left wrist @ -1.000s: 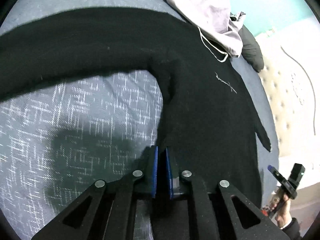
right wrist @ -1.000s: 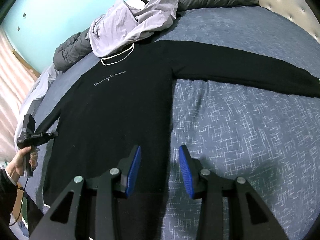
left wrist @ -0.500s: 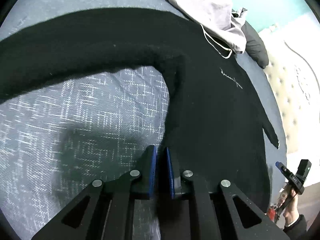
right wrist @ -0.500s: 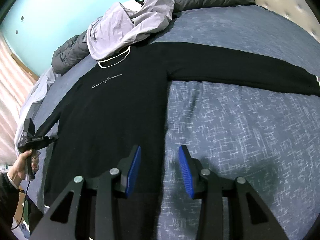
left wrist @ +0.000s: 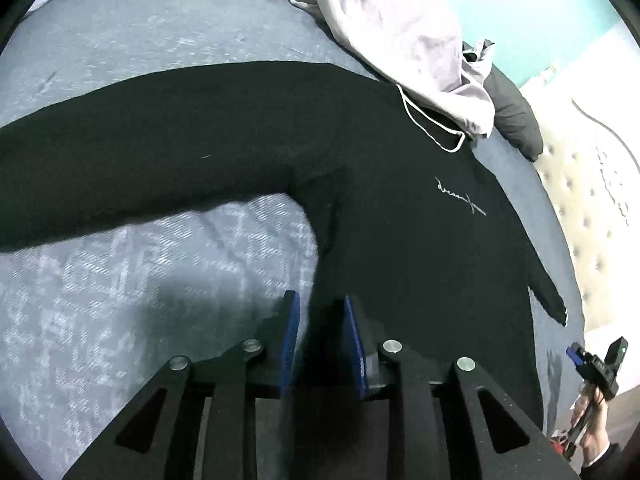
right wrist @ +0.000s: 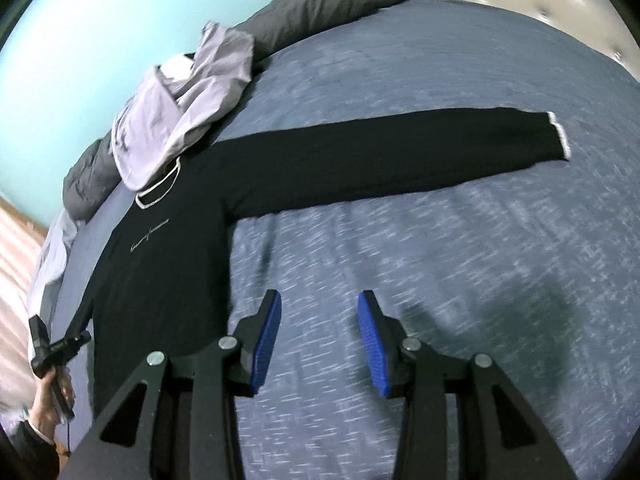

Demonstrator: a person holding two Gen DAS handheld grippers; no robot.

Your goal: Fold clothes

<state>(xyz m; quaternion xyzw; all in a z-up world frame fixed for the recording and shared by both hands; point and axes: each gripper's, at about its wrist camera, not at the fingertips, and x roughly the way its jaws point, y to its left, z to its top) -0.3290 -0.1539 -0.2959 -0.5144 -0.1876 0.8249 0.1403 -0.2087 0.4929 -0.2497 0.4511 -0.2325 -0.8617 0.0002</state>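
Black long-sleeved knit sweater point(right wrist: 168, 264) lying flat, front up, on the blue-grey woven bedspread point(right wrist: 440, 240), one sleeve point(right wrist: 400, 152) stretched out sideways, its long axis across the right gripper's line of sight. Right gripper point(right wrist: 320, 336), jaws parted and empty, hangs over bare bedspread just beside the sweater's side edge. Left gripper point(left wrist: 320, 340), jaws partly parted, straddles that edge below the armpit and is the nearer.

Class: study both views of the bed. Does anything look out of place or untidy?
Yes: a crumpled lilac garment lies heaped over the black sweater's collar, though the sweater is spread flat on the bed.
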